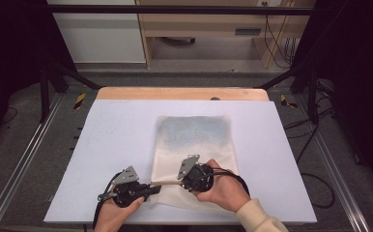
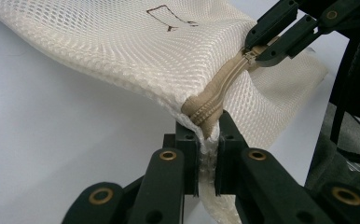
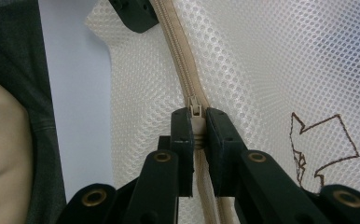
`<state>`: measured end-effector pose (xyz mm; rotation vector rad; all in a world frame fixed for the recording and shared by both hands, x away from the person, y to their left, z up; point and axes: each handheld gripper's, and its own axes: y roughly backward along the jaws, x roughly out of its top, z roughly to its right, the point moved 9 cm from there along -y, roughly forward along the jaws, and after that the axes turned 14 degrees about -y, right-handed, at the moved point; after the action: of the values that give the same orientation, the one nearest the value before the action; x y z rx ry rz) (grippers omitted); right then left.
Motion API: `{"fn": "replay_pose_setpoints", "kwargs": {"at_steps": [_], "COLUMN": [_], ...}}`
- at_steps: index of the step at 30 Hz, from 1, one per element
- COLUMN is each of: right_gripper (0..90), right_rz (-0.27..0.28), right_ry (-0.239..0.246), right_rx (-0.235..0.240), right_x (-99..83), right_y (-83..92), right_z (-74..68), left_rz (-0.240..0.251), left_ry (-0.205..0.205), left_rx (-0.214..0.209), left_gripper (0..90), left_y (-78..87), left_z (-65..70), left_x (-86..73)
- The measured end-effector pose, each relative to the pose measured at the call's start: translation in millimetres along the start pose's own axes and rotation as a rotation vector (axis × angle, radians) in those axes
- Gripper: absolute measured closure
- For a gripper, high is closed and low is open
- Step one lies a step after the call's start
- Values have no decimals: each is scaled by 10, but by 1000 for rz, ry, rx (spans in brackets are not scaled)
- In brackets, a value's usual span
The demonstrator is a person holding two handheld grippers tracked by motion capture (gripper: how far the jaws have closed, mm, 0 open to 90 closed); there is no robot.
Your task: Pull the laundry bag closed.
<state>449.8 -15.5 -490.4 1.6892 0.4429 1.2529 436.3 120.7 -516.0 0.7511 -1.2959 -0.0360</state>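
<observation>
Item: white mesh laundry bag [image 1: 194, 145] with a beige zipper [image 2: 225, 86] along its near edge, lying flat on the tabletop [image 1: 117, 140], towards the person's side.
Left gripper [image 1: 151, 188]: fingers [image 2: 186, 140] closed tight on the bag's near corner, pinching mesh and the zipper's end.
Right gripper [image 1: 180, 177]: fingers [image 3: 215, 126] clamped on the zipper slider [image 3: 195, 108], farther along the same edge.
Handling: judged light, soft and limp; the mesh sags between the two grips and will bunch rather than resist. Slider is small and probably slippery, so a square pinch on it matters.
Hold points: corner for anchoring, slider for pulling; both are taken.
Contents: something bluish shows through the far half of the bag, possibly cloth; too faint to tell.
Markings: brown outline drawing [image 3: 322, 147] on the mesh.
Surroundings: wooden furniture [image 1: 204, 29] and loose cables [image 1: 315, 159] beyond the tabletop, well apart.
Obstructions: none near the zipper line.
</observation>
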Motion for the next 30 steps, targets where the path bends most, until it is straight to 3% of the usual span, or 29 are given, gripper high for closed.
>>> {"fn": "replay_pose_setpoints", "kwargs": {"at_steps": [30], "right_gripper": [822], "right_rz": [-6], "right_ry": [-16], "right_rx": [-17], "right_x": [-170], "right_y": [150], "right_z": [68], "left_rz": [4], "left_ry": [-17], "left_rx": [-7], "left_gripper": [828], "left_y": [-16], "left_z": [68], "left_x": [27]}}
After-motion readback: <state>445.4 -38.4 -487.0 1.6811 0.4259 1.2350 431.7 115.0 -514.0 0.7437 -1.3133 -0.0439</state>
